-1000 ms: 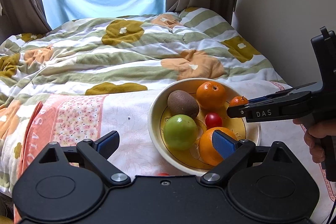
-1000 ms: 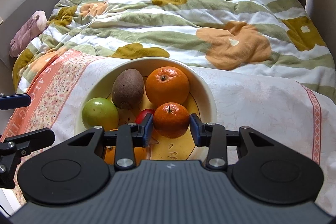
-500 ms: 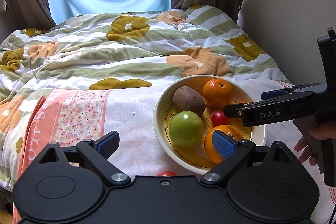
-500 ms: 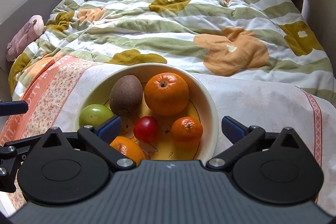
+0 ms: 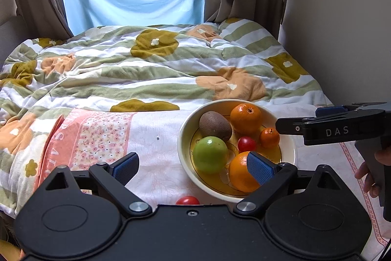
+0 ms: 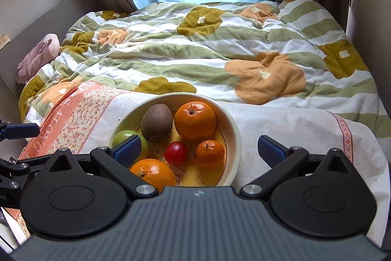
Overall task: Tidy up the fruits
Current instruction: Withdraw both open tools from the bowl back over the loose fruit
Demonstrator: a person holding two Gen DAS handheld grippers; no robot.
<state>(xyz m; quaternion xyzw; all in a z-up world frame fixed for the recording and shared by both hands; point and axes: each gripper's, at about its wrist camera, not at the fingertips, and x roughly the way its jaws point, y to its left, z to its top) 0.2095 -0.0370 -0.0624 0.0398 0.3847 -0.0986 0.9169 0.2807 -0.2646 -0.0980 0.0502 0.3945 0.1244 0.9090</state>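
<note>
The bowl (image 6: 234, 138) is the landmark here. Nearest to the cameras, just in front of its front rim, one red tomato (image 5: 187, 200) lies alone on the white cloth (image 5: 156, 133), half hidden behind the body of the left gripper (image 5: 193, 166). I judge that this is the fruit left to gather, though so little of it shows that I cannot be sure it is a tomato.

Both tools are empty. The left gripper has its fingers wide apart, over the cloth and the front-left part of the bowl. The right gripper (image 6: 200, 148) also stands fully apart above the bowl and holds nothing.

Inside the bowl lie a big orange (image 6: 152, 174) at the front, a green apple (image 5: 210, 154) at the left, a small red tomato (image 6: 176, 153) in the middle, a small orange (image 6: 210, 153) at the right, a kiwi (image 6: 157, 122) and a second big orange (image 6: 195, 120) at the back.

The next move probably calls for one gripper to come down in front of the bowl, close softly on the loose tomato, and lift it over the rim into the free place near the middle.

To the right of the bowl the cloth is bare and gives good room. Behind the bowl the cloth ends on a soft, uneven blanket (image 6: 220, 45), where a round fruit could roll away.
</note>
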